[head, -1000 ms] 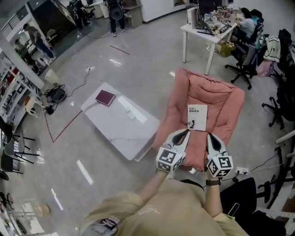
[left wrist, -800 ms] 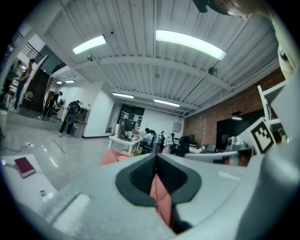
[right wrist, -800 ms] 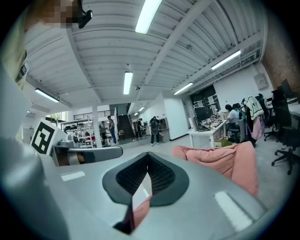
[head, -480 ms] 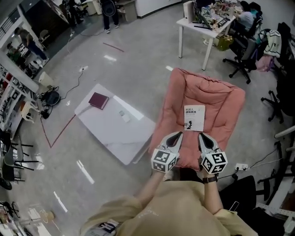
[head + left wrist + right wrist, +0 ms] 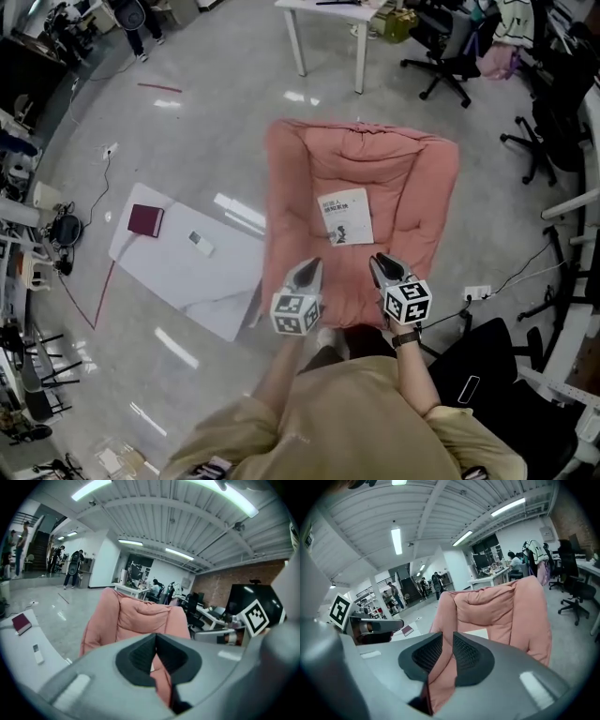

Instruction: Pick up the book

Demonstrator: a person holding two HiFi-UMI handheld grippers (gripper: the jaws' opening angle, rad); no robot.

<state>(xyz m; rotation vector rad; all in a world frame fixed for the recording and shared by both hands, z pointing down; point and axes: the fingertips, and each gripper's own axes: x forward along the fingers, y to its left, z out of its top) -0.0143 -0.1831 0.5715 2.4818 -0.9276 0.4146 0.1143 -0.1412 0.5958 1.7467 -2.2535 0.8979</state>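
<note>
The thin white paper book (image 5: 344,217) lies flat on the soft pink padded chair (image 5: 291,187), in the middle of its seat. Your left tongs (image 5: 310,265) are closed tight with nothing in them. Your right tongs (image 5: 378,262) have just been opening a little, and nothing is between them. Both hang over the chair's front edge, near the book but not touching it.

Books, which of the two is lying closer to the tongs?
The white book on the pink seat; the dark red book lies farther off, on the low white table.
</note>
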